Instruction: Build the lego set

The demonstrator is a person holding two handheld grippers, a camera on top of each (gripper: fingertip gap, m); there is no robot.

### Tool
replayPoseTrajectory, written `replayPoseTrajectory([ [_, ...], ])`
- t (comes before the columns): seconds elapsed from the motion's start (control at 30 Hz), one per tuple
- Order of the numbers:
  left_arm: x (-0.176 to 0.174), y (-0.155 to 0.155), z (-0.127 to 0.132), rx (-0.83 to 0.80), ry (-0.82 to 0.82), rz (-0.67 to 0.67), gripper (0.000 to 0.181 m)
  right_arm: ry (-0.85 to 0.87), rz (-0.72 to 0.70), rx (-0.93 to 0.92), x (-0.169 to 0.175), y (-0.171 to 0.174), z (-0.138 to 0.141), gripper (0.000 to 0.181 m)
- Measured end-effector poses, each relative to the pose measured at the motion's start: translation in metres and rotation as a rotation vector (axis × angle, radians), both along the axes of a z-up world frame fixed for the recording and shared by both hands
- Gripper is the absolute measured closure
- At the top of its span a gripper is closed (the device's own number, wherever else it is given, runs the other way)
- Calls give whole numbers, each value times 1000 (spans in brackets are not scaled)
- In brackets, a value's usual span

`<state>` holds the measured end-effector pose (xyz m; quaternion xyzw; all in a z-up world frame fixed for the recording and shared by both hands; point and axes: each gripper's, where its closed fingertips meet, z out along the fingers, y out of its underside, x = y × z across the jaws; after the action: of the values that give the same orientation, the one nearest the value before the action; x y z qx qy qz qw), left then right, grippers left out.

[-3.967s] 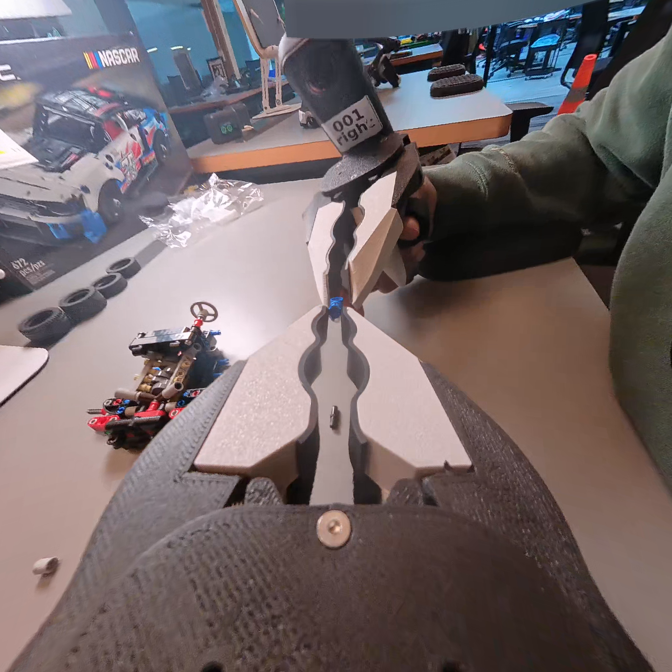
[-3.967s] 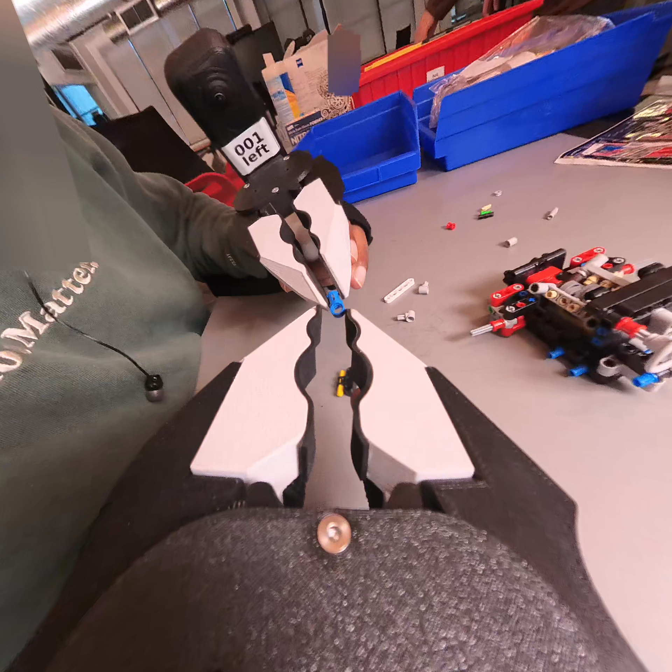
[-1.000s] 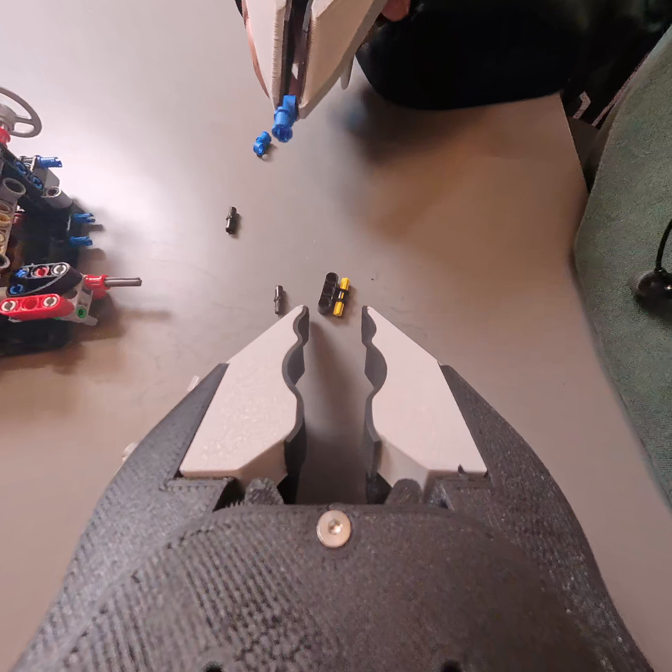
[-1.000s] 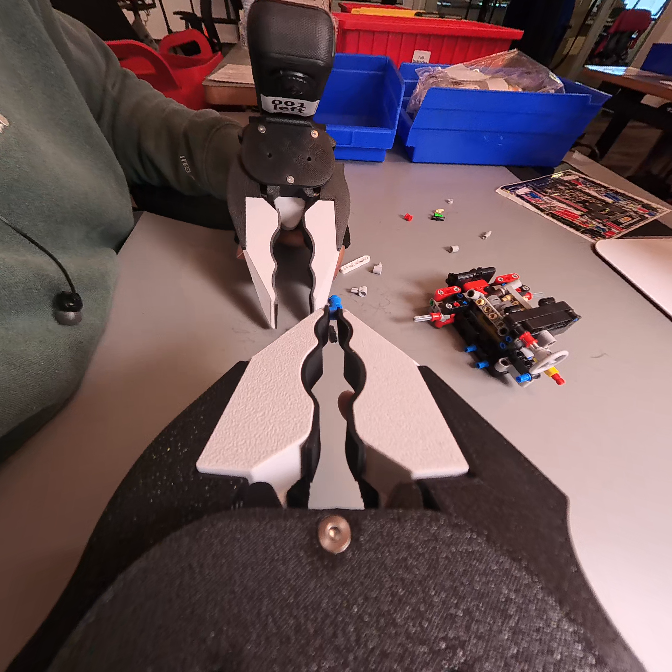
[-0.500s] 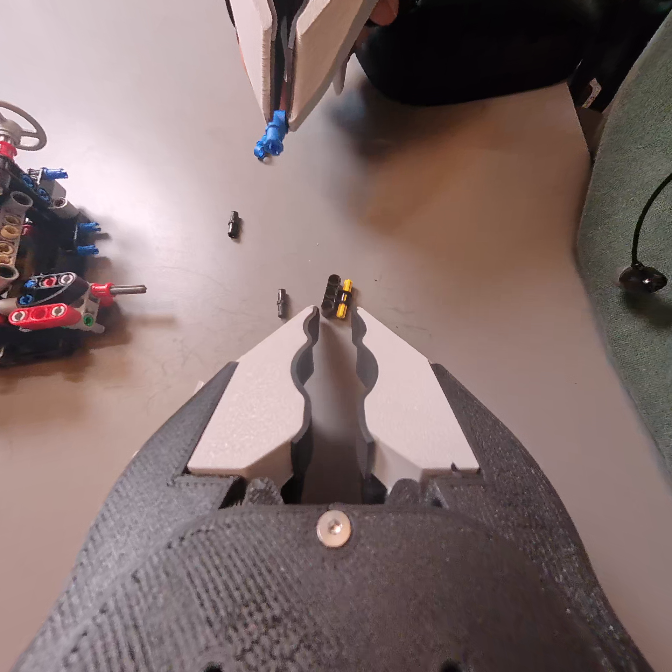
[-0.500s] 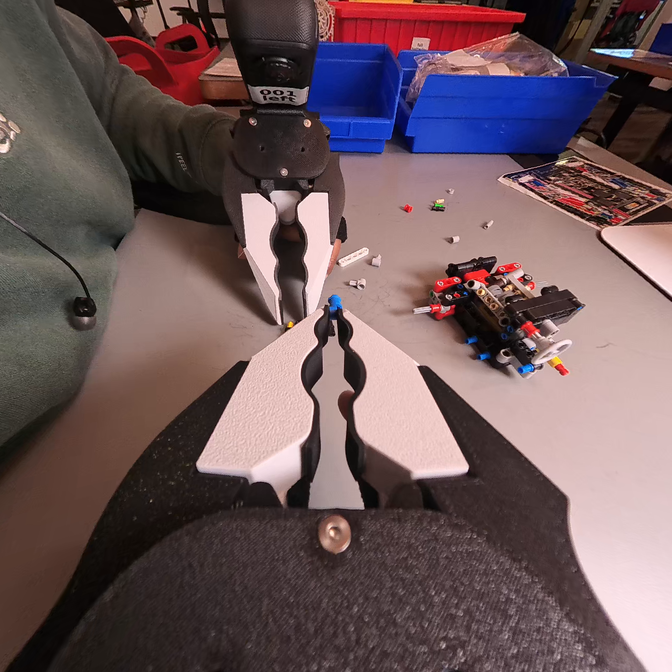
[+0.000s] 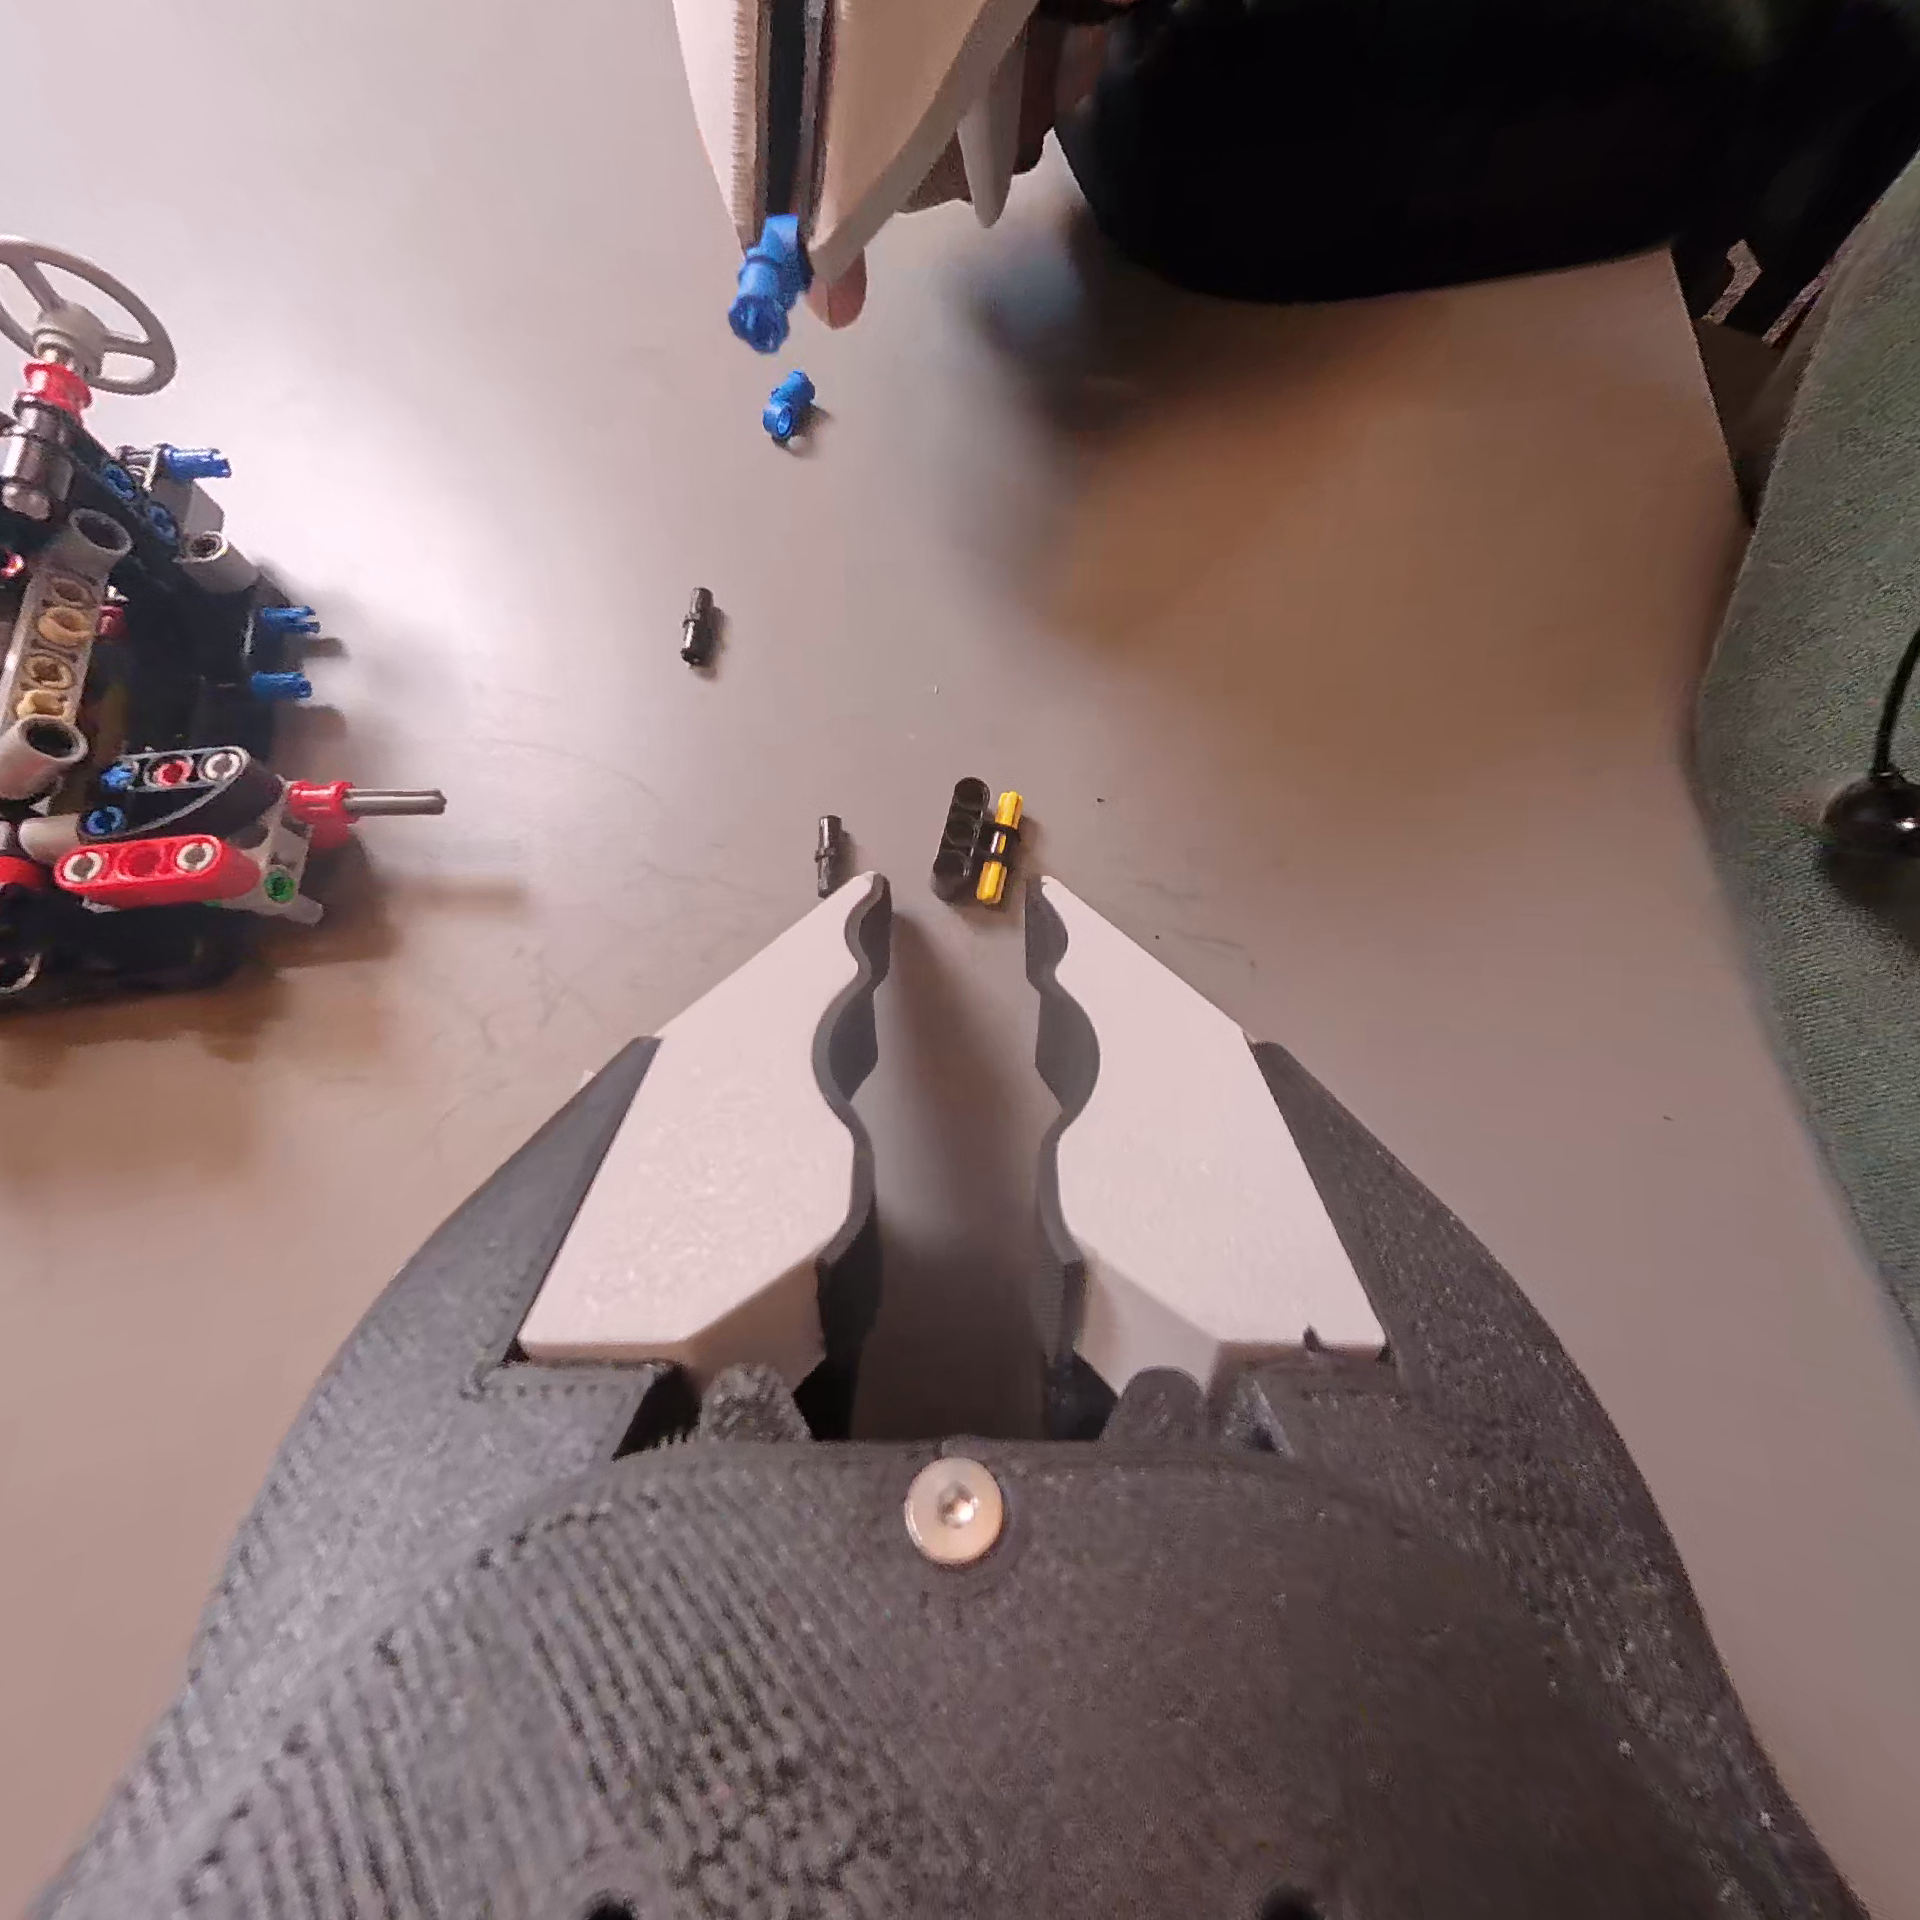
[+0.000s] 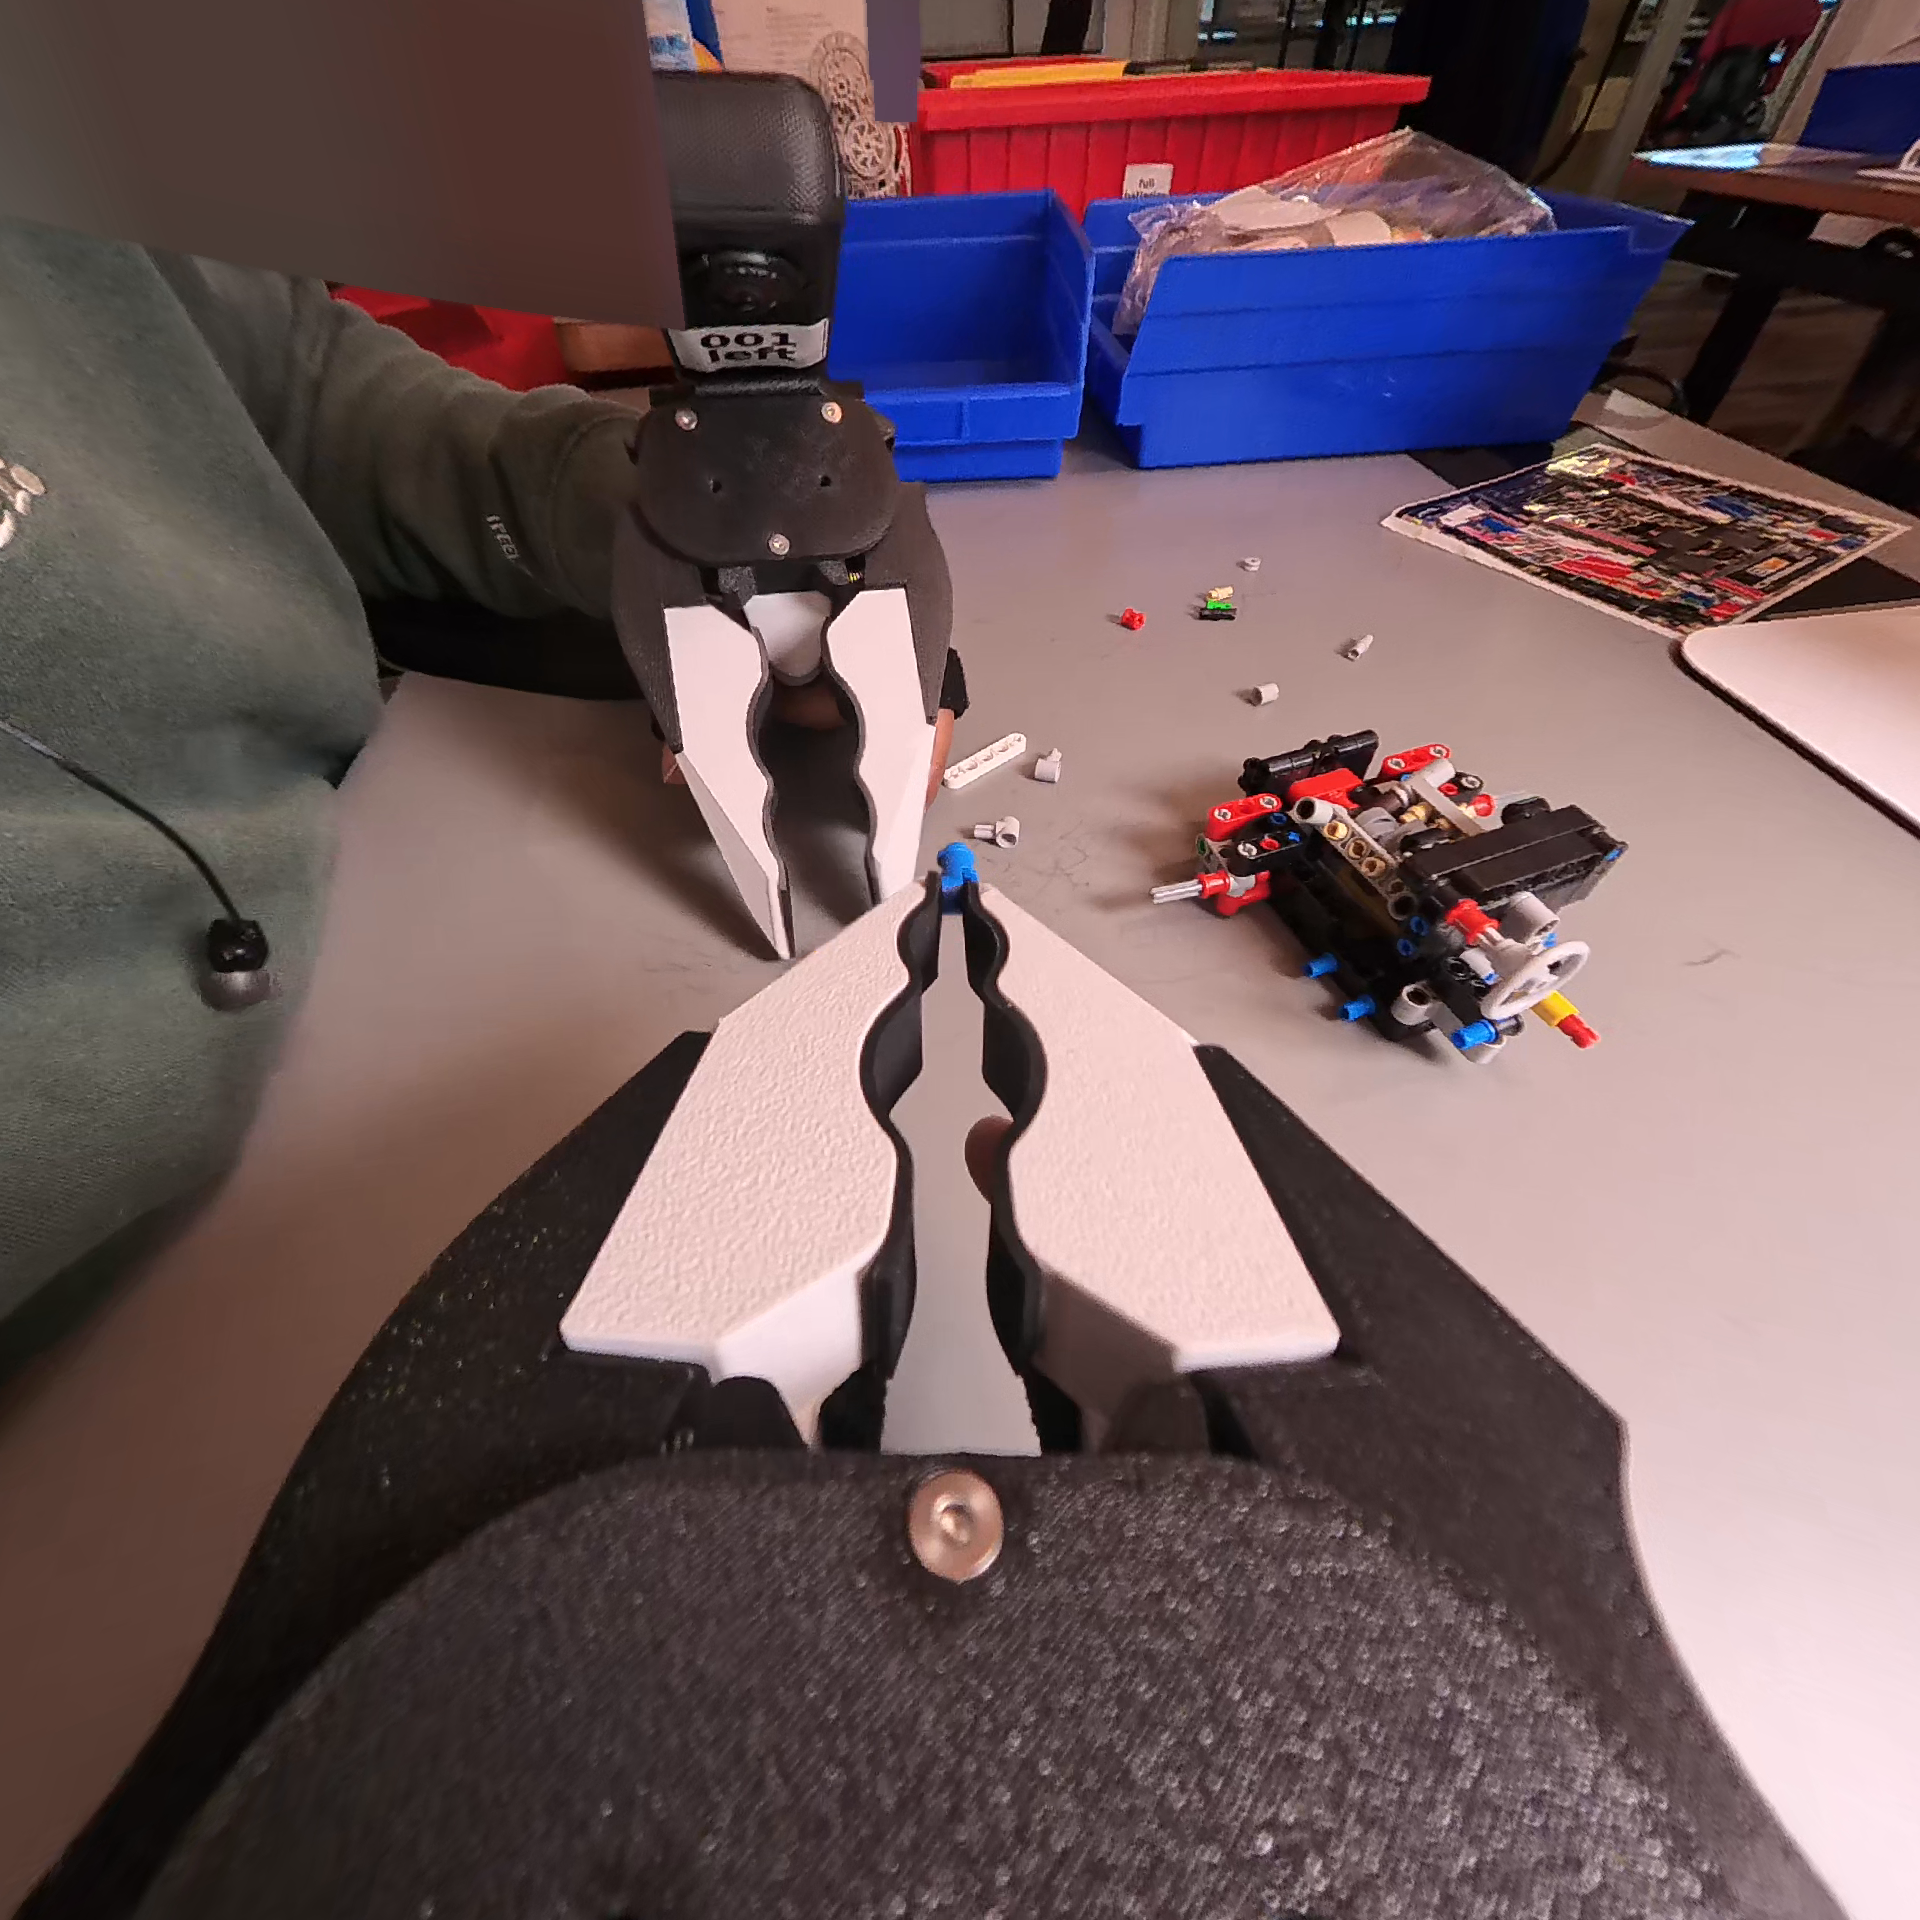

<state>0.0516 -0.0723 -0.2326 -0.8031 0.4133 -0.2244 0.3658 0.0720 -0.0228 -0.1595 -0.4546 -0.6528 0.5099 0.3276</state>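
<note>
**Blue pin held aloft while the left tongs line up on the black beam**

The blue pin [image 8: 954, 864] sits pinched at the very tip of the right tongs [image 8: 951, 888], which are closed narrowly on it and keep it clear of the worktop [image 7: 1299, 644], probably so it can be pushed into a mating piece. A second blue pin [image 7: 790, 403] lies loose on the worktop just below it. The left tongs [image 7: 958, 896] stand moderately open and empty, their tips just short of a short black beam [image 7: 961, 836] with a yellow axle [image 7: 1000, 844] lying against it; that aim suggests the beam is the next pickup. Two small black pins [image 7: 700, 625] lie nearby, one close beside the left fingertip.

The part-built car chassis [image 8: 1403, 862], the task's main thing, rests well off to the side on the worktop with its steering wheel [image 7: 88, 312] fitted, left free until the sub-part is ready. Small grey and red loose pieces [image 8: 1262, 694] are scattered beyond it, beside the instruction booklet [image 8: 1652, 535].

At the far edge stand blue bins [image 8: 1351, 364]: one holds a clear bag of parts [image 8: 1340, 203], the smaller one [image 8: 966, 343] shows nothing inside from this angle. A red bin [image 8: 1143, 130] sits behind; its contents are hidden.
</note>
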Motion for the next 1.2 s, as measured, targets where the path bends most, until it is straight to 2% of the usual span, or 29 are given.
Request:
replayPoseTrajectory([
  [0.43, 3, 1, -3, 32, 40, -2, 154, 63, 65, 0, 3, -11, 7, 179],
  [0.7, 9, 1, -2, 51, 52, -26, 167, -16, 60, 40, 1, -11, -11, 179],
  [0.83, 11, 5, -2, 61, 59, -13, 167, -62, 80, 63, 1, -16, -21, 179],
  [0.9, 10, 8, 2, 58, 28, 6, 167, -73, 92, 74, 2, -19, -23, 179],
  [1.07, 12, 15, 30, 57, -163, 67, 168, -84, 126, 67, 3, -27, -24, 179],
  [1.2, 11, 18, 39, 65, -204, 95, 168, -77, 139, 53, 3, -31, -22, 179],
])
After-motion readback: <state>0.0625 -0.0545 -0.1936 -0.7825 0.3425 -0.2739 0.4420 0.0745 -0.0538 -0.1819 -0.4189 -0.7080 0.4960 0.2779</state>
